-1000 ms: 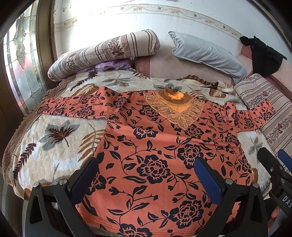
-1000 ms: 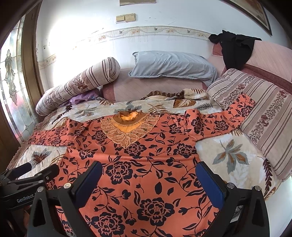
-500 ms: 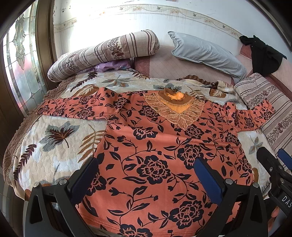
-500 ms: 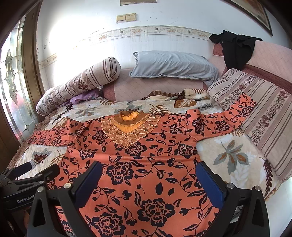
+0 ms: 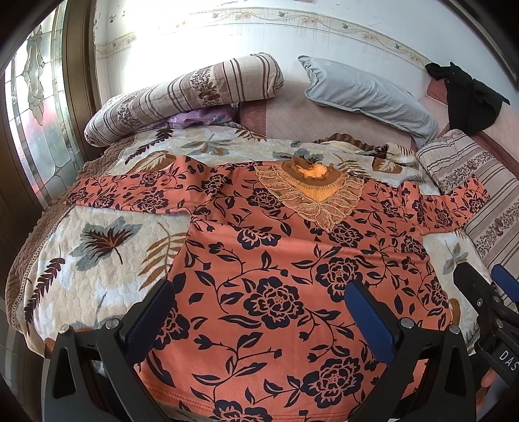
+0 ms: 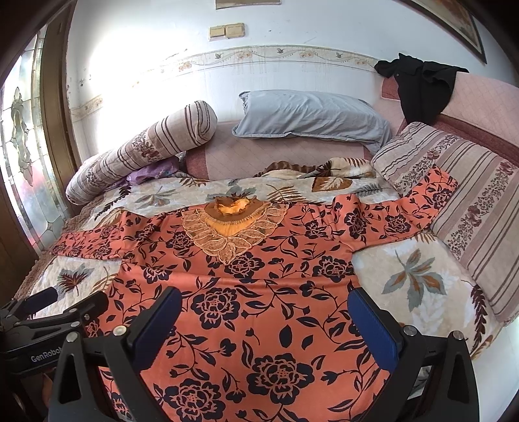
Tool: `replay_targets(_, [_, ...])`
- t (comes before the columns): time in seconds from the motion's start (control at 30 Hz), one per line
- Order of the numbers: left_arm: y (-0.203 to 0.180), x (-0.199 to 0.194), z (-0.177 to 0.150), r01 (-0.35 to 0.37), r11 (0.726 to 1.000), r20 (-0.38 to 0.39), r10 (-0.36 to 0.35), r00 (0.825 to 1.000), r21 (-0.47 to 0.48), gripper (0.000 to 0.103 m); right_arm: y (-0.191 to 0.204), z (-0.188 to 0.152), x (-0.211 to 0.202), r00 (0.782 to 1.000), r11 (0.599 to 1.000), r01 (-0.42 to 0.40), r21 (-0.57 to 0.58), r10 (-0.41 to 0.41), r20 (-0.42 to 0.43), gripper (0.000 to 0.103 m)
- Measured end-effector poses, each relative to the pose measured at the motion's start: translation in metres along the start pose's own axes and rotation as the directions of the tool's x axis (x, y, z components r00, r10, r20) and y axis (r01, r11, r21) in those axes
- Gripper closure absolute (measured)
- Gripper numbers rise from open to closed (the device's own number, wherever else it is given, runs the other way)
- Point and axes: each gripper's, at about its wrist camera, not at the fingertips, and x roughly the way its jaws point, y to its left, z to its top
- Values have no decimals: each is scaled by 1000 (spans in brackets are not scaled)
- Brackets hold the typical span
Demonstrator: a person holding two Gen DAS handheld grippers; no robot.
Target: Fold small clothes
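The orange floral top (image 5: 275, 276) is laid flat, sleeves spread, so folds go easy. Both the left gripper (image 5: 259, 311) and right gripper (image 6: 264, 315) are held wide, empty, probably just above the hem.

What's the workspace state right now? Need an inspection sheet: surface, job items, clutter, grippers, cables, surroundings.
Surface: bed with leaf-print quilt, quilt lies flat.
Job's things: orange floral top spread face up, both sleeves out to the sides, lace collar toward the far side; no fold made yet.
Clutter: striped bolster, grey pillow, striped cushion under one sleeve end, purple cloth by the bolster.
Grippers: left gripper open over the hem, empty; right gripper open over the hem, empty.
Cables: nothing seen.
Surroundings: black garment draped over the headboard, stained-glass door, wall switches.
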Motion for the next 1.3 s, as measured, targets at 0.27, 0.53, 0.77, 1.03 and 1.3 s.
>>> replay_targets(0.27, [49,41,1,-26,994,-77,18,997,-107,0,-80,-3,47,959,940,-195,278,242,-146,0])
replay_targets(0.53, [72,106,4,-83,986,-152,60,987,-144,0,-292,56,106,994,823,54,566,12,-113,2])
replay_targets(0.77, [79,140,11,-100,985,-112,85,990,-143,0,-407,139,179,933,793,356,494,-333,-136,29])
replay_targets(1.03, [104,166,11,-146,978,-132,127,983,-149,0,-439,166,261,811,746,586,318,-540,-228,36])
replay_targets(1.3, [128,159,6,-117,967,-101,96,990,-226,0,-365,216,241,909,874,417,249,-406,-94,99])
